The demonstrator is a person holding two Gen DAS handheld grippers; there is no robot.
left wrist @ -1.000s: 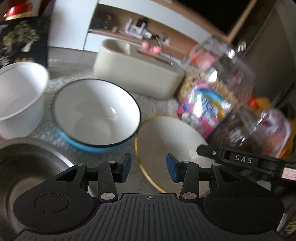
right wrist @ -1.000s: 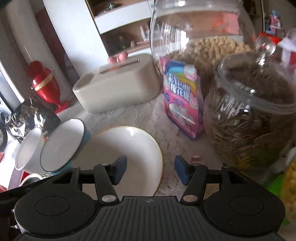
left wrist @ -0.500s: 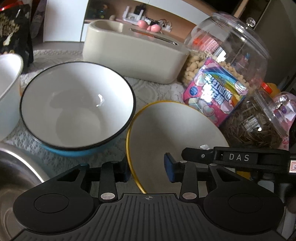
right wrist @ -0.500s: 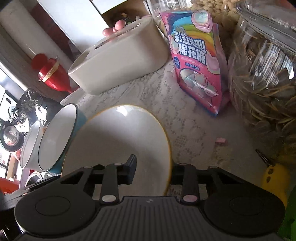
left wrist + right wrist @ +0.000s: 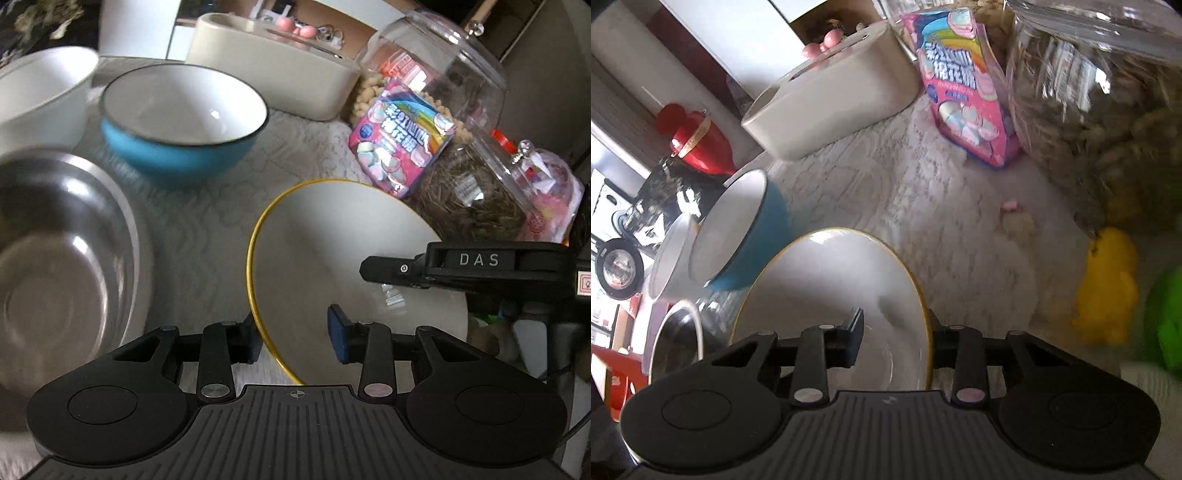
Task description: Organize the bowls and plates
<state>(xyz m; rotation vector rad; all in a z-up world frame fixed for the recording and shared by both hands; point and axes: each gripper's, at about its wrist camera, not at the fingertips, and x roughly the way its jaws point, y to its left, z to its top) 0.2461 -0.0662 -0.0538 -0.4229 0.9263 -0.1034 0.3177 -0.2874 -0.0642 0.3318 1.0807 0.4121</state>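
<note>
Scene: a yellow-rimmed plate (image 5: 332,258) sits on the lace-covered desk (image 5: 207,206), between a blue bowl (image 5: 184,122) and the snack jars.
Left tongs (image 5: 293,338): half spread, straddling the plate's near rim, pads apparently not pressing.
Right tongs (image 5: 895,338): pinching the opposite rim.
Nearby: steel bowl (image 5: 62,258), white bowl (image 5: 40,96).
Advice: seat both grips squarely, lift level, and clear the marshmallow bag (image 5: 399,136).
</note>
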